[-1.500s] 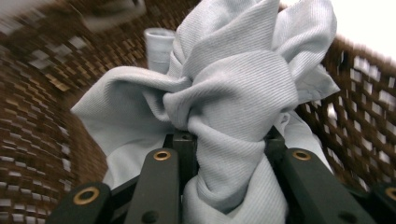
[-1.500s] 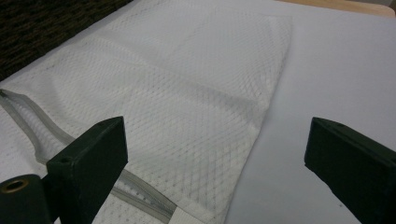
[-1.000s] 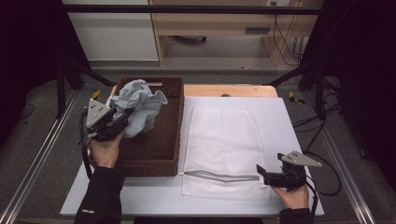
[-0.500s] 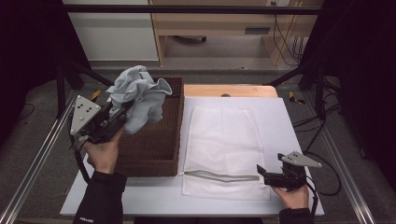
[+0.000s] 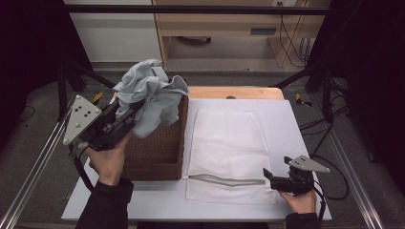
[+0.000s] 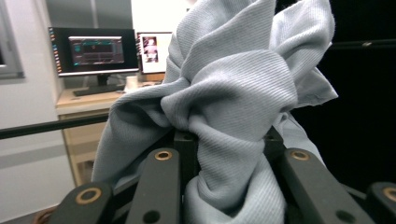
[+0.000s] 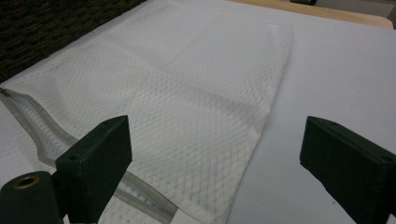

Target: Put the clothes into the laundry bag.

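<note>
Above the far left corner of the dark woven wicker basket (image 5: 162,152), the left gripper (image 5: 125,116) holds a crumpled pale grey ribbed cloth (image 5: 152,98) clear of the rim, its black jaws clamped on the bunched fabric. The basket sits at the left edge of the white table (image 5: 291,124); just beside it lies a flat white mesh laundry bag (image 5: 229,143) with a grey zipper (image 5: 227,180) near the table's near edge. The right gripper (image 5: 268,176) rests at the bag's near right corner, jaws apart, gripping nothing. The step in hand appears to be carrying the cloth from basket to bag. The next move probably calls for the zipper mouth to be held open and the cloth brought across to it.
</note>
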Action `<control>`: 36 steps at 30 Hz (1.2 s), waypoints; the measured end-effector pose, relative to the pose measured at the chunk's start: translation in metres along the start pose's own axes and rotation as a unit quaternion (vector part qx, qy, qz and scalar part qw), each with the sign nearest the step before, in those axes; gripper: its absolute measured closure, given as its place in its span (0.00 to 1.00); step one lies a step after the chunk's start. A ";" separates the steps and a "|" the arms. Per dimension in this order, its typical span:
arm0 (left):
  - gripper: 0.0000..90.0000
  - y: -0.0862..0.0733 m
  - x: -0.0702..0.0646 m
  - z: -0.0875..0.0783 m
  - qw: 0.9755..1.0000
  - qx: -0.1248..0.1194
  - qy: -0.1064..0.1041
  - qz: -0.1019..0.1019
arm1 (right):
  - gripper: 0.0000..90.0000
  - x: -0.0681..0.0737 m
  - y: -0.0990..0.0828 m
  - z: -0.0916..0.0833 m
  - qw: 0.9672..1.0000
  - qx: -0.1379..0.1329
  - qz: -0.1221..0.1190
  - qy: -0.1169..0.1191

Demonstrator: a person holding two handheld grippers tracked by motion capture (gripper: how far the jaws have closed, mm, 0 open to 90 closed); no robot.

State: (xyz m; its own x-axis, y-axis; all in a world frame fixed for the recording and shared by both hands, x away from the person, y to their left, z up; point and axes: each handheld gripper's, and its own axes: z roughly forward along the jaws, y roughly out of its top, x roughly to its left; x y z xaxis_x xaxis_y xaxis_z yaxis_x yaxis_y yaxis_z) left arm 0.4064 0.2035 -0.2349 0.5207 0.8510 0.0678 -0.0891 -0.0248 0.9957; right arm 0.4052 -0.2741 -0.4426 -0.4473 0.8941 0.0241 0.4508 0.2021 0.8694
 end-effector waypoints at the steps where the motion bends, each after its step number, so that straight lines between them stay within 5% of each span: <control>1: 0.76 0.002 -0.003 0.000 1.000 0.004 -0.004 -0.004 | 0.11 0.000 0.000 0.000 1.000 0.000 0.001 0.002; 11: 0.76 0.020 -0.031 0.010 0.999 -0.003 -0.035 0.003 | 0.12 -0.002 0.001 -0.004 1.000 -0.006 0.000 -0.003; 20: 0.76 0.018 -0.066 0.033 0.997 0.002 -0.079 0.002 | 0.13 -0.004 0.001 -0.008 1.000 -0.010 -0.002 -0.008; 27: 0.76 0.003 -0.096 0.059 0.994 0.023 -0.110 0.010 | 0.13 -0.009 -0.001 -0.011 1.000 -0.008 0.004 -0.016; 36: 0.76 -0.037 -0.129 0.093 0.986 0.071 -0.151 -0.001 | 0.15 -0.013 -0.003 -0.013 1.000 -0.003 0.005 -0.021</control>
State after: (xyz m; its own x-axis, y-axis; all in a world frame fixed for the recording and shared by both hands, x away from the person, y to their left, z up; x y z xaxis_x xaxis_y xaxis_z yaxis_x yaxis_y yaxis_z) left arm 0.4217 0.0459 -0.2742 0.7519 0.6566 0.0593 0.0214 -0.1142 0.9932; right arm 0.3995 -0.2911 -0.4395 -0.4099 0.9120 0.0113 0.4493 0.1912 0.8727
